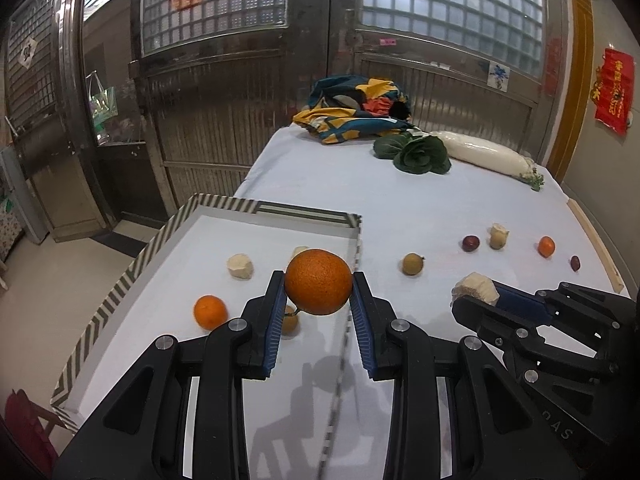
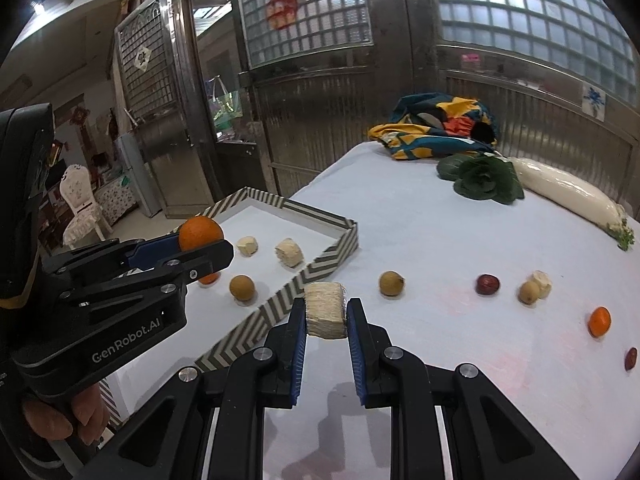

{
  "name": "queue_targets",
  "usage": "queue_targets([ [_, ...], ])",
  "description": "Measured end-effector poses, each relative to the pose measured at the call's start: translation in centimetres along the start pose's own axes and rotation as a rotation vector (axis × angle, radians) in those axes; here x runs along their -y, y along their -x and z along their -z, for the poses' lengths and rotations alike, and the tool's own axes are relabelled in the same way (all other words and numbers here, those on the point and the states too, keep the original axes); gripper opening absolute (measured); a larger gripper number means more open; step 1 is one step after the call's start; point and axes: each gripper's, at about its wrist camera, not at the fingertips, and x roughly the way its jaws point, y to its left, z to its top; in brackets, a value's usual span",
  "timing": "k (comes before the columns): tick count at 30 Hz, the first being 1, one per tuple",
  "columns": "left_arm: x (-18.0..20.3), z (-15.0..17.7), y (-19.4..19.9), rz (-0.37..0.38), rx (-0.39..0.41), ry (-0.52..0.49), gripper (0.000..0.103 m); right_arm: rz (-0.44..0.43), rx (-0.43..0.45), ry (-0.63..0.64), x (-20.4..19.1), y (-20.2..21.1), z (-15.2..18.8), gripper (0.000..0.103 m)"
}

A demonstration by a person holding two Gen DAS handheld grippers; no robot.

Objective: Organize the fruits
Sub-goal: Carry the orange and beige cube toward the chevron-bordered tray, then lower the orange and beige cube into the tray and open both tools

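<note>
Fruits lie in two groups: some inside the chevron-edged tray (image 1: 100, 312), the rest loose on the white tablecloth (image 1: 320, 184). Left gripper (image 1: 318, 280) pinches a large orange (image 1: 319, 281) above the tray, close to its right wall, with a small tangerine (image 1: 210, 312), a pale peeled chunk (image 1: 240, 266) and a longan (image 2: 242, 287) on the tray floor below. Right gripper (image 2: 326, 311) pinches a pale fibrous chunk (image 2: 325, 310) just outside the tray's near right edge. Beyond it on the cloth sit a longan (image 2: 391, 283), a red jujube (image 2: 487, 284), another longan (image 2: 528, 292) touching a pale piece (image 2: 542, 280), a tangerine (image 2: 599, 321) and a jujube (image 2: 631, 358) near the table's right edge. Bare cloth stretches between these and the leafy greens (image 2: 486, 179), daikon (image 2: 568, 192) and bundled fabric (image 2: 436, 126) at the far end.
</note>
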Motion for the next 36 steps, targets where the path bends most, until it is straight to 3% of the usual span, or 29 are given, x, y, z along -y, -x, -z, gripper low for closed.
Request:
queue_targets([
  [13, -4.8, 0.0, -0.2, -0.048, -0.031, 0.047, 0.031, -0.054, -0.026, 0.057, -2.9, -2.5, -1.3, 0.019],
  [25, -10.0, 1.2, -2.0, -0.041, -0.158, 0.115, 0.031, -0.143, -0.126, 0.188, -8.0, -7.2, -2.0, 0.019],
  [36, -11.5, 1.6, -4.5, 0.0, -0.278, 0.166, 0.031, -0.168, -0.24, 0.285, -11.1, -12.5, -1.2, 0.019],
])
